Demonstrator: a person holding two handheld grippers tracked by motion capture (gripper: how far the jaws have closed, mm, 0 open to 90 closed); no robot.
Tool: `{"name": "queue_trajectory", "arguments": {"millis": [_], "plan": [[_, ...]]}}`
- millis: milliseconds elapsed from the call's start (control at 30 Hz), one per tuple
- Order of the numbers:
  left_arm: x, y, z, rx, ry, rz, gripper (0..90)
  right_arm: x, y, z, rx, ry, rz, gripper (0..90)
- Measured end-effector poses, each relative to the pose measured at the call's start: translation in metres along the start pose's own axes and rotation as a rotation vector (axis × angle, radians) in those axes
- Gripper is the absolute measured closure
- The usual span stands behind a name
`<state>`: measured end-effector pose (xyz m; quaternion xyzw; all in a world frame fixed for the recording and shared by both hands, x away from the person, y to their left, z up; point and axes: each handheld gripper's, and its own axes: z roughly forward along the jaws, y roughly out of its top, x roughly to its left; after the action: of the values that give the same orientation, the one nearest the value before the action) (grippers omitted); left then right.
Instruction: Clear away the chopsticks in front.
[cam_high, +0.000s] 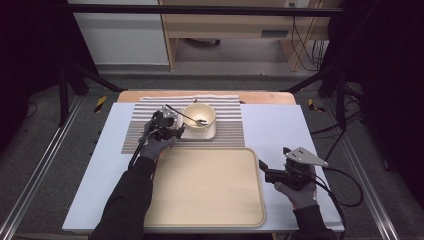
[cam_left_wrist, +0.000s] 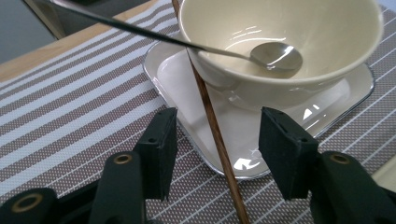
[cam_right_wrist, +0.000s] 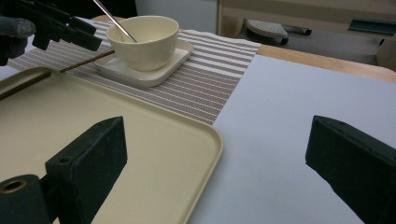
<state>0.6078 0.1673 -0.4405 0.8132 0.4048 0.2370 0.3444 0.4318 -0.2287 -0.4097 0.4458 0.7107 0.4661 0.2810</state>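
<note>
Left gripper fingers released astride a thin, stiff, light, slippery wooden chopstick—pinch mid-shaft, w/ fragile bowl just ahead; right gripper fingers released.

Bowl, plate block beyond chopstick.

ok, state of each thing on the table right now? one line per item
left gripper: open, jaws astride the chopstick, not pressing it
right gripper: open, holding nothing, beside the tray
chopstick: lying slanted across the plate's rim
bowl: upright on the plate, spoon inside
spoon: scoop in the bowl, handle over the rim
plate: flat on the striped mat
tray: bare
</note>
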Motion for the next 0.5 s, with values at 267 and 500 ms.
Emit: {"name": "queue_trajectory", "arguments": {"millis": [267, 500], "plan": [[0.002, -0.003, 0.012, 0.023, 0.004, 0.009, 58.8, 0.0, 0.0, 0.0, 0.003, 0.002, 0.006, 5.7], [0.001, -0.004, 0.018, 0.032, -0.002, 0.009, 66.1, -0.001, 0.0, 0.0, 0.004, -0.001, 0.001, 5.8]]}}
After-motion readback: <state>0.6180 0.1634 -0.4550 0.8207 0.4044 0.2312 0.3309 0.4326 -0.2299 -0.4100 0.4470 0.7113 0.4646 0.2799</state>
